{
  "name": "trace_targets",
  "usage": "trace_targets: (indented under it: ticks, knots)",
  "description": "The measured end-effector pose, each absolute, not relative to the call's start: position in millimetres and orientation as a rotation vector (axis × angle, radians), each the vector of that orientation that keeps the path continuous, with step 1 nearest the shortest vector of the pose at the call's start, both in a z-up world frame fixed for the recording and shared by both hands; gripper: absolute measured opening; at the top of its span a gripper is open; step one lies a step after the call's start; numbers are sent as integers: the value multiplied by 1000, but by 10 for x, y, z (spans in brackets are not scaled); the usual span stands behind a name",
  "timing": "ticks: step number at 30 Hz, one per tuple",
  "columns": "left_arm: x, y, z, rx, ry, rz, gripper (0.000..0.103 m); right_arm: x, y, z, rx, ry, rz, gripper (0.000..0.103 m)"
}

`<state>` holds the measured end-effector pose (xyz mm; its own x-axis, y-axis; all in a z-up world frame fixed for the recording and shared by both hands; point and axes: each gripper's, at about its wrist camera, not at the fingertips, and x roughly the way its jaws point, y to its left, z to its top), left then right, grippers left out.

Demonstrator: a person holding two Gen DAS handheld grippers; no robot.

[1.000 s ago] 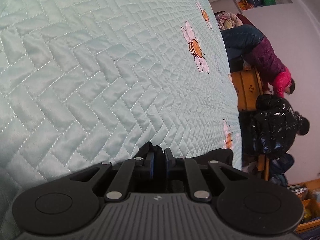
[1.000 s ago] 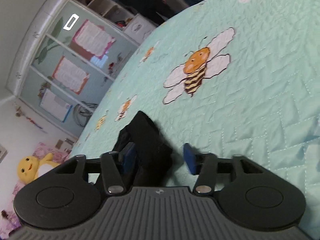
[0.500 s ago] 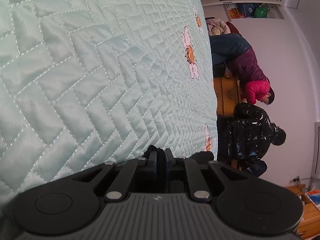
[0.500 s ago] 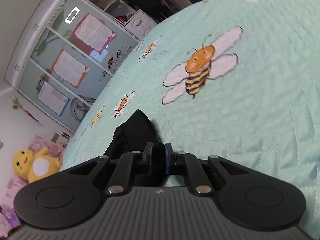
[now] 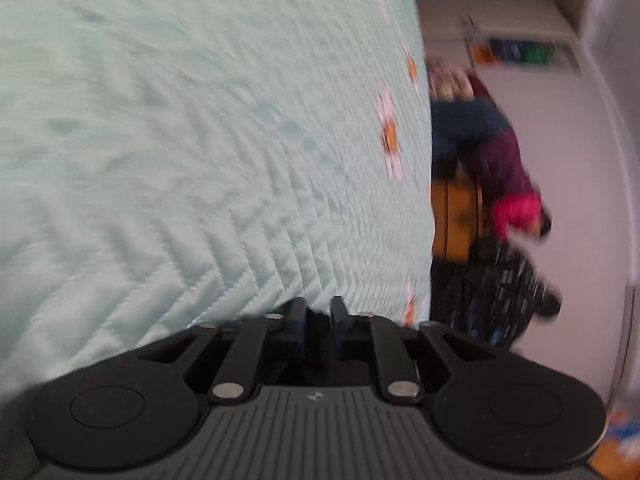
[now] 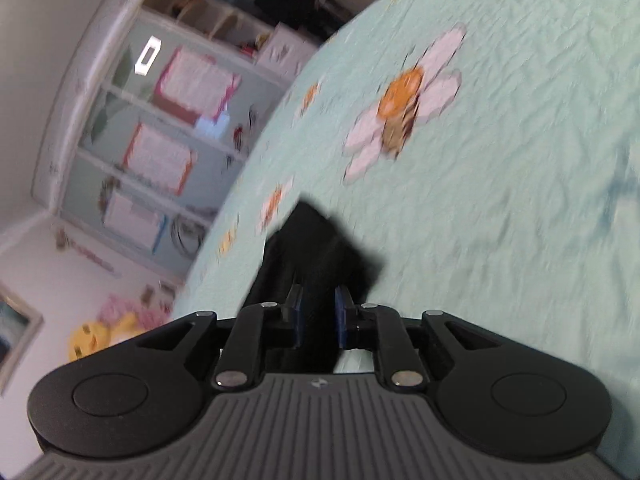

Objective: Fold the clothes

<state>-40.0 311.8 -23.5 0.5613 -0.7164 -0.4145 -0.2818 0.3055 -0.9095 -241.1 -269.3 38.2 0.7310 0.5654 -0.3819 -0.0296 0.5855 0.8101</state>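
Right wrist view: black cloth (image 6: 320,248) pinched in the right gripper (image 6: 318,312), stretching away toward the bee (image 6: 400,108) on the quilt (image 6: 520,200); left gripper (image 5: 318,316) also clenched on dark cloth.

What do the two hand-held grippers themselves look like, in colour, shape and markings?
Both look alike. The left hand-held gripper and the right hand-held gripper have a dark grey ribbed body with a small pale logo, two round black discs at the sides, black link arms with silver rivets, and short black fingers with blue pads. No cables or sleeves are visible.
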Motion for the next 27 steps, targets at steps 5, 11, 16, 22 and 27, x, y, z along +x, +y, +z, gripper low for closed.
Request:
trace_targets:
  ticks: [5, 11, 16, 22, 27]
  knots:
    - [-741, 3384, 12, -1359, 787, -255, 92, -2532, -2444, 382, 853, 730, 421, 18]
    - [-1211, 3349, 300, -1225, 714, -164, 96, -2668, -2295, 597, 817, 688, 479, 19]
    - [-1547, 2778, 583, -1033, 638, -345, 78, -2644, -2013, 758, 782, 683, 613, 20]
    - [-1291, 2127, 419, -805, 697, -469, 63, -2216, -1448, 921, 727, 703, 752, 22]
    - [-1153, 2605, -163, -826, 700, -247, 5, -1709, -1221, 495, 761, 888, 616, 20]
